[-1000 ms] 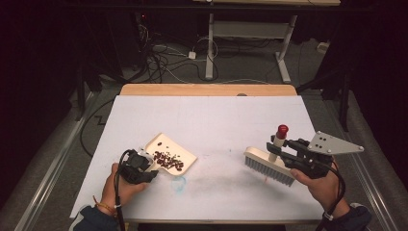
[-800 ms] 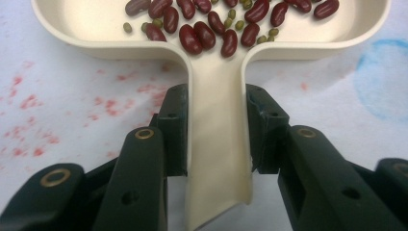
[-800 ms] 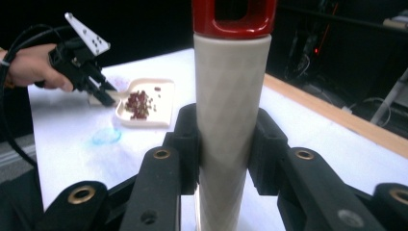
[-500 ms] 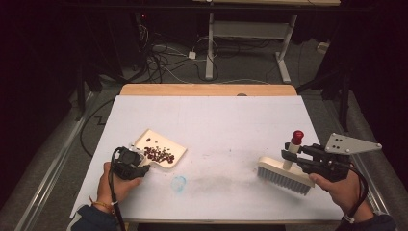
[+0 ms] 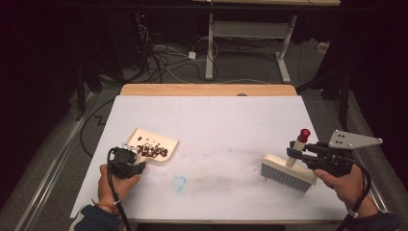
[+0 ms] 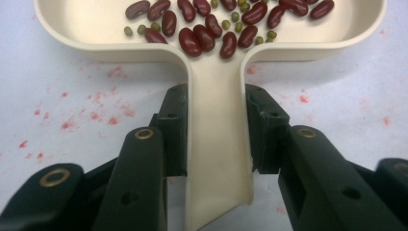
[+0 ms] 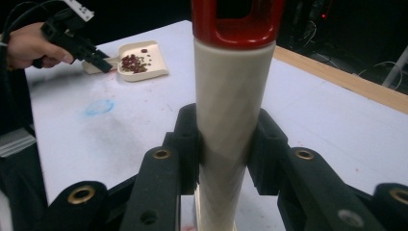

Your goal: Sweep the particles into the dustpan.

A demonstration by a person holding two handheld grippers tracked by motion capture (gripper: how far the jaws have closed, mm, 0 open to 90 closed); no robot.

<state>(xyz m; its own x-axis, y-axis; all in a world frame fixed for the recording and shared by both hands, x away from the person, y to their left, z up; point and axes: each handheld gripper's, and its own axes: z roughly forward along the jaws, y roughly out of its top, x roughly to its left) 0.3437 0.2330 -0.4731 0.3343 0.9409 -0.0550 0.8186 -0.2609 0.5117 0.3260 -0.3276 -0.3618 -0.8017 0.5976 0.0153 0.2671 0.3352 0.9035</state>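
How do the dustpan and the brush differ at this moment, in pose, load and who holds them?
The dustpan lies flat at the table's left, loaded with beans; the brush sits at the right, handle upright, carrying nothing. The left gripper clamps the dustpan's flat handle; the right gripper clamps the brush's round, red-capped handle. Both are cream plastic.

Cream plastic dustpan (image 5: 155, 143) lies flat on white table, left-front area, short handle (image 6: 217, 144) pointing toward the person and clamped from both sides. Pan holds a heap of red kidney beans (image 6: 202, 29) mixed with small green mung beans (image 6: 231, 20). Cream hand brush (image 5: 287, 173) at right-front, bristles down on the table, tilted slightly, upright cream handle with red cap (image 7: 235, 19), gripped at mid-handle
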